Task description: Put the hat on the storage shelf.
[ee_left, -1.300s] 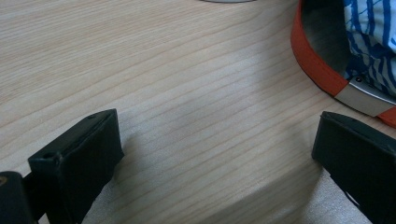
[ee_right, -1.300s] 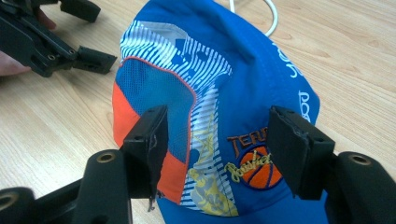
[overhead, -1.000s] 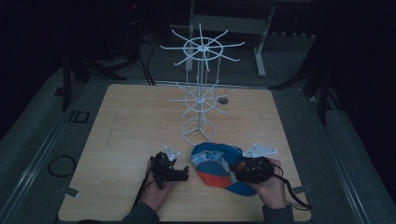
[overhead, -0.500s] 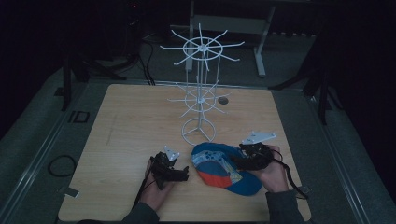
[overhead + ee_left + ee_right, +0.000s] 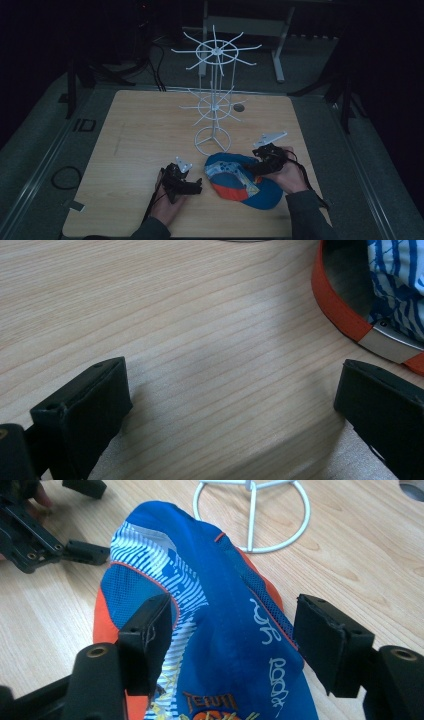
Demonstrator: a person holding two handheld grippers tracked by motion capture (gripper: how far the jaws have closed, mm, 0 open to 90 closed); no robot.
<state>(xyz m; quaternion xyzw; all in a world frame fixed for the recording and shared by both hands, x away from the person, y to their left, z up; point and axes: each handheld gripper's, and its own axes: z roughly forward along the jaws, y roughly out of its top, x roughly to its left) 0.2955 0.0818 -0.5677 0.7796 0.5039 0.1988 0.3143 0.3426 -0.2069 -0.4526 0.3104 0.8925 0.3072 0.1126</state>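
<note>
Wooden table [image 5: 140, 150]: one cap [image 5: 240, 180], apparently two grippers.

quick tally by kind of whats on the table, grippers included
caps: 1, blue and orange cap
white wire racks: 1, rack
grippers: 2, left gripper, right gripper
small dark round thing: 1
total: 5

Left hand: I see my left hand [image 5: 167, 207] low at the near edge, wrapped around its tool.
Left gripper: my left gripper [image 5: 192, 187] points toward my right, jaws spread wide with nothing between them.
Right hand: my right hand [image 5: 290, 172] sits raised, a little farther forward.
Right gripper: my right gripper [image 5: 227, 640] angles toward my left, jaws parted, not clamped.
</note>
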